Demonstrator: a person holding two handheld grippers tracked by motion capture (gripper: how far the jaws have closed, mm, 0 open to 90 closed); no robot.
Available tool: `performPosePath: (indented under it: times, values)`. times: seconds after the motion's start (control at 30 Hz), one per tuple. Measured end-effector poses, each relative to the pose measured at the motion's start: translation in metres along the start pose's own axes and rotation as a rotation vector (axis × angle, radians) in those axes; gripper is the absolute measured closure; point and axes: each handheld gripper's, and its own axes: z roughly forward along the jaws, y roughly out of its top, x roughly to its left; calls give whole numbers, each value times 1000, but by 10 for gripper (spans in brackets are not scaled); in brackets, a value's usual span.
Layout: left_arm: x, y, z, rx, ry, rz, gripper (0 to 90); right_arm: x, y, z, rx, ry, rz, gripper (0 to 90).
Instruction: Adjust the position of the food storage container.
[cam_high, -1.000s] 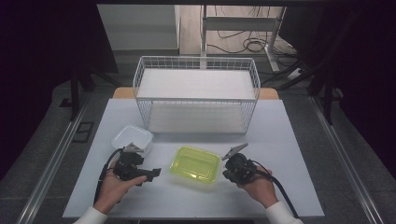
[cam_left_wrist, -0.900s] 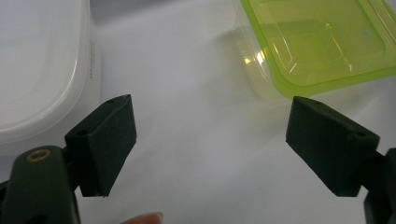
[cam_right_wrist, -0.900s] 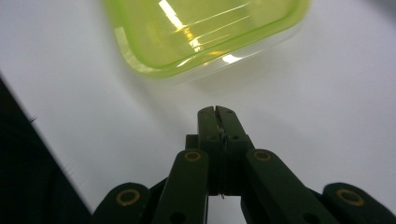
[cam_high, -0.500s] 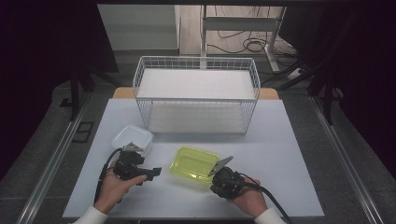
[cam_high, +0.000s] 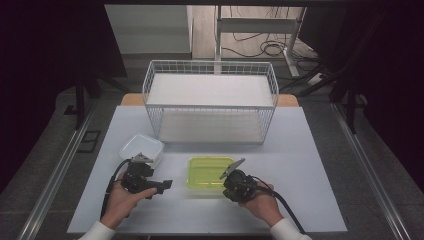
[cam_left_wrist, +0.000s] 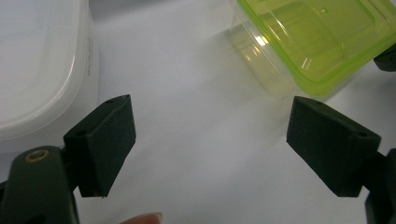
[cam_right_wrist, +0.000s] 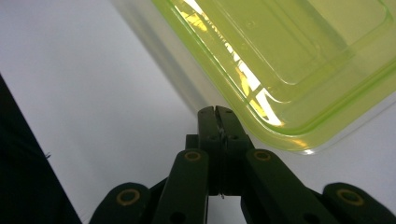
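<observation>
A clear container with a yellow-green lid (cam_high: 210, 170) sits on the white table in front of the basket. My right gripper (cam_right_wrist: 216, 112) is shut with nothing between its fingers. Its tips rest against the container's side wall just under the lid's rim (cam_right_wrist: 280, 130). In the high view the right gripper (cam_high: 229, 184) is at the container's front right corner. My left gripper (cam_left_wrist: 210, 126) stands open over bare table, with the lidded container (cam_left_wrist: 317, 42) ahead to its right. The left gripper (cam_high: 165, 185) is to the left of the container.
A white lidded container (cam_high: 141, 148) stands just behind the left gripper and appears again as the white box (cam_left_wrist: 37, 60). A white wire basket (cam_high: 210, 100) occupies the far middle of the table (cam_high: 300, 175). Bare table stretches to the right.
My right gripper has moved left, in against the yellow-green container's front right corner. The left gripper has stayed where it was.
</observation>
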Motion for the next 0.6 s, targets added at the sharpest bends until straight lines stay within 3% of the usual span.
performPosePath:
  times: [0.23, 0.37, 0.5, 0.6]
  values:
    - [0, 0, 0, 0, 4, -1, 150, -2, 0, 2, 4, 5, 4, 890]
    - [0, 0, -1, -11, 6, -8, 149, 2, -3, -7, -20, 29, 2, 890]
    - [0, 1, -4, -39, 10, -26, 149, -4, -13, -31, -89, 35, 26, 890]
    - [1, 3, -5, -55, 12, -34, 149, -15, -22, -49, -144, 29, 78, 860]
